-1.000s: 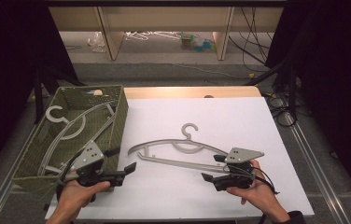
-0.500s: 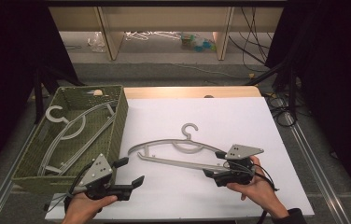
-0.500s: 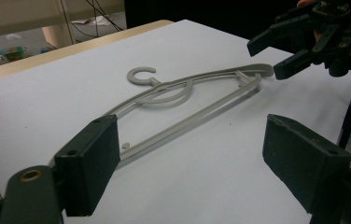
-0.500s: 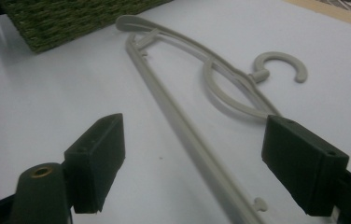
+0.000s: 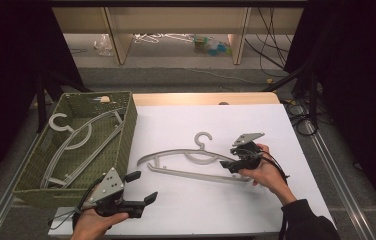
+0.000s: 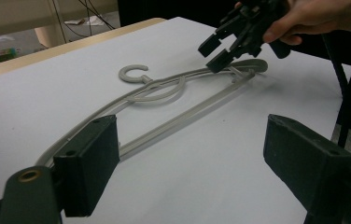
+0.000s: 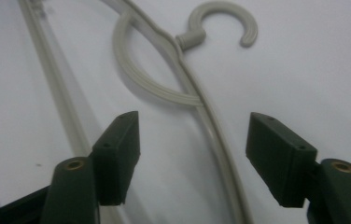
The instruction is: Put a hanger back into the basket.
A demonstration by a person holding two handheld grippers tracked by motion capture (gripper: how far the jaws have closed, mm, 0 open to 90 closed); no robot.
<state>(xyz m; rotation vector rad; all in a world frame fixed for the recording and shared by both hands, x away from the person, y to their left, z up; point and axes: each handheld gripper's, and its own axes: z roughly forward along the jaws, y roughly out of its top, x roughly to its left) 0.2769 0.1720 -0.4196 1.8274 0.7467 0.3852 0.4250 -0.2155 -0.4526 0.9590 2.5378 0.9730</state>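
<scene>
A white sheet (image 5: 186,205) covers the counter (image 5: 201,98), with a dark room beyond. The right gripper (image 5: 229,164), at three o'clock, has just been closing, jaws still apart astride the grey hanger (image 5: 186,161). The left gripper (image 5: 143,187), at seven, is released.

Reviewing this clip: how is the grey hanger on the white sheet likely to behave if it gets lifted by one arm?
The hanger looks like thin moulded plastic, so probably light and fairly stiff. Gripped near its end, where the right gripper straddles it with open jaws, it would likely swing or pivot. Its smooth ribbed arm may slip between the pads.

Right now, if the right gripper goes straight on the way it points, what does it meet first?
Probably the grey hanger on the white sheet: its upper arm runs between the right gripper's open jaws, which have just been closing. Depth is unclear.
</scene>
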